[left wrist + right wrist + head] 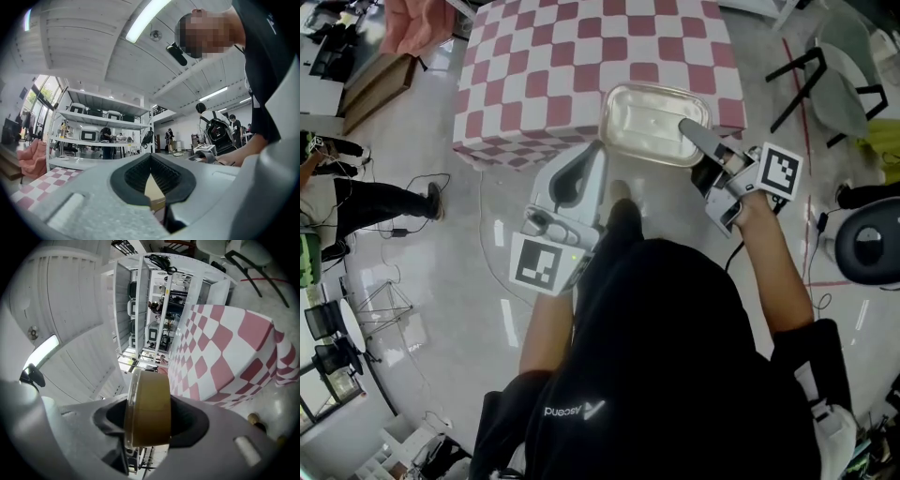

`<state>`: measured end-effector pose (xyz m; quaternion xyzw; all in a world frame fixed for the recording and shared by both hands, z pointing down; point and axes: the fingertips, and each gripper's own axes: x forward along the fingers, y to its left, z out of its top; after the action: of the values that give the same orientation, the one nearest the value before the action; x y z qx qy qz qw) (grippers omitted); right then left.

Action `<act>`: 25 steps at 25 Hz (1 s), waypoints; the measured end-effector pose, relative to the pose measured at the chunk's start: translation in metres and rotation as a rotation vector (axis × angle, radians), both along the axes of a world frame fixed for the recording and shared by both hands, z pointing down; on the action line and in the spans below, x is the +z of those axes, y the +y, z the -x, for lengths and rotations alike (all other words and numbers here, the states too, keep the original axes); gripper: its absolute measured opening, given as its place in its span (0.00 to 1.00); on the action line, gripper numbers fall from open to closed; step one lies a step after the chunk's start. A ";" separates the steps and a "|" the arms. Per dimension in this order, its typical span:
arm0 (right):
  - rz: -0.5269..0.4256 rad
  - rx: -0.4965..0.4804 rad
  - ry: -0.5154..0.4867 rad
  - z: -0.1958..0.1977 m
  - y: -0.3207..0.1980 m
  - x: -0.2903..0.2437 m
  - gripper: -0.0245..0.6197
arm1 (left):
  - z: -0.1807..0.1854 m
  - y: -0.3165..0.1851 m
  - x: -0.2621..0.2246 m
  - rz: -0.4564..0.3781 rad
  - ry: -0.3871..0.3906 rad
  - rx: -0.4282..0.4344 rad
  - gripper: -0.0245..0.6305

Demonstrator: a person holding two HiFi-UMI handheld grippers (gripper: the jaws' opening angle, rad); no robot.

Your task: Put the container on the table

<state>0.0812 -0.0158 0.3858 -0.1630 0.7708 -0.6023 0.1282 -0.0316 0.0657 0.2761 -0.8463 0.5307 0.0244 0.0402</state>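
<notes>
- The container, a shallow rounded-rectangle tub with a tan wall and a clear lid, hangs over the near edge of the checked table, its long axis along that edge.
- The right gripper clamps its right end.
- The left gripper, tips together, seems to pinch the left rim.

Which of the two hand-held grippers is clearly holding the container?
The right hand-held gripper: its jaws clamp the wall of the rectangular clear-lidded brownish container. The left hand-held gripper only nears its edge, grip unclear.
</notes>
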 end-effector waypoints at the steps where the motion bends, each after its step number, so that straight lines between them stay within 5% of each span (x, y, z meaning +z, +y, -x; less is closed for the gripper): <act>1: -0.004 0.010 0.004 0.000 0.007 0.003 0.38 | 0.002 0.007 0.004 -0.002 0.005 0.008 0.05; 13: -0.018 0.110 0.110 0.033 -0.070 0.007 0.38 | 0.057 -0.056 0.001 -0.037 0.030 0.110 0.05; 25: 0.103 0.086 0.285 0.090 -0.205 0.070 0.38 | 0.127 -0.187 0.022 0.066 0.037 0.182 0.05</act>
<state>-0.0085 -0.2208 0.4562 -0.2861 0.7416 -0.6058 0.0349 -0.1582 -0.1217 0.2983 -0.8912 0.4528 0.0262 0.0004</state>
